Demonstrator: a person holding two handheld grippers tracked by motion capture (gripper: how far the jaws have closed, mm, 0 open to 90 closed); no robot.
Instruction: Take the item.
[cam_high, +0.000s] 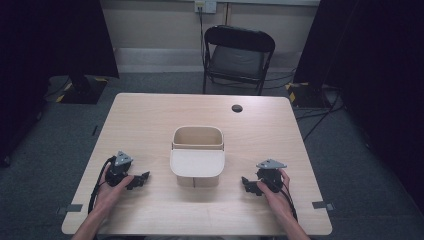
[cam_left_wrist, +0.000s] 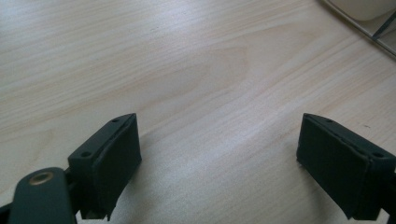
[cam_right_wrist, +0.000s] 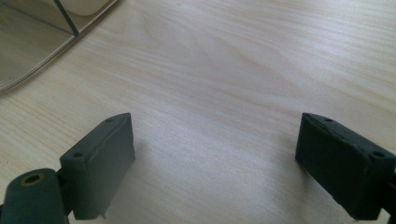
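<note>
From above, a cream bin (cam_high: 197, 156) sits mid-table on the pale wooden table (cam_high: 150, 115), with the left gripper (cam_high: 138, 181) and right gripper (cam_high: 249, 185) resting on the wood well apart on either side of it, nearer the front edge, and bare tabletop stretching to the far edge. In the left gripper view the jaws stand wide with nothing between them, bare wood ahead and the bin's base (cam_left_wrist: 369, 18) at the upper right corner. In the right gripper view the jaws are likewise spread wide and empty, open wood ahead, the bin's base (cam_right_wrist: 42, 32) at the upper left.
</note>
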